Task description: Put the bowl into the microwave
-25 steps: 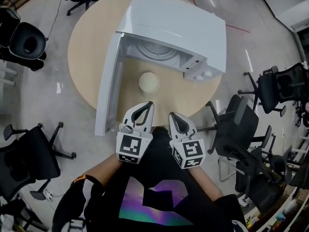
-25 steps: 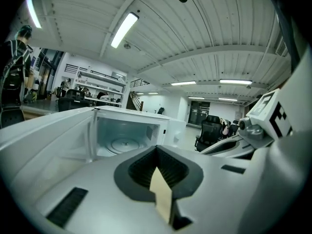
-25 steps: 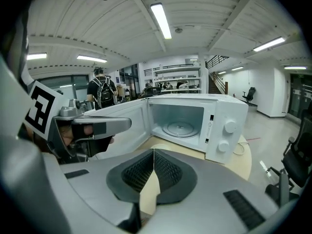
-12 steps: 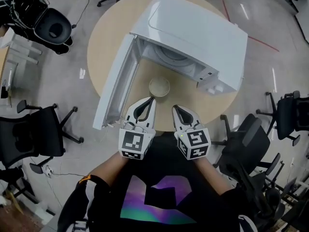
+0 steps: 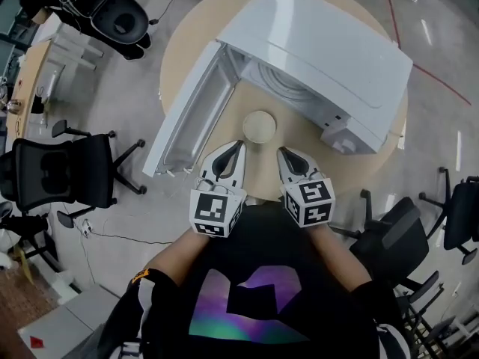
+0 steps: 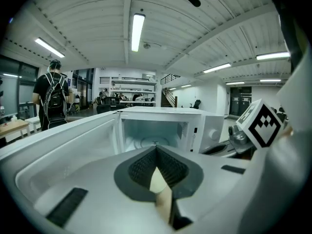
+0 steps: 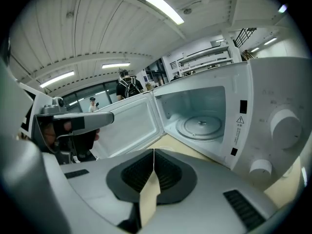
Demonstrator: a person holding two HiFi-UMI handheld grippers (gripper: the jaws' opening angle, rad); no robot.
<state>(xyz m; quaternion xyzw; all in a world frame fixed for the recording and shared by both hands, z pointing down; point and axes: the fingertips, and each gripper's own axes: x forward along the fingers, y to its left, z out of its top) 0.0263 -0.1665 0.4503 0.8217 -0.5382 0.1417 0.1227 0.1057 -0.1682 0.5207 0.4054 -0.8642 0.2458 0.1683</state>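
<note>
A cream bowl (image 5: pixel 259 126) sits on the round wooden table (image 5: pixel 299 142), just before the open mouth of the white microwave (image 5: pixel 322 58). Its door (image 5: pixel 196 118) hangs wide to the left, and the glass turntable (image 7: pixel 200 126) shows inside. My left gripper (image 5: pixel 239 146) is shut, its tips just short of the bowl's near left rim and holding nothing. My right gripper (image 5: pixel 282 152) is shut too, empty, a little to the right of the bowl. In the left gripper view the microwave cavity (image 6: pixel 156 130) lies straight ahead beyond the closed left gripper (image 6: pixel 156 149).
Black office chairs stand around the table: one at the left (image 5: pixel 56 174), one at the top left (image 5: pixel 123 10), others at the right (image 5: pixel 389 234). A person with a backpack (image 6: pixel 53 99) stands far off. The microwave's control knobs (image 7: pixel 282 128) face my right gripper.
The head camera has shifted, so table and microwave sit further right in the picture. Both grippers have crept a little closer to the bowl and stayed shut.
</note>
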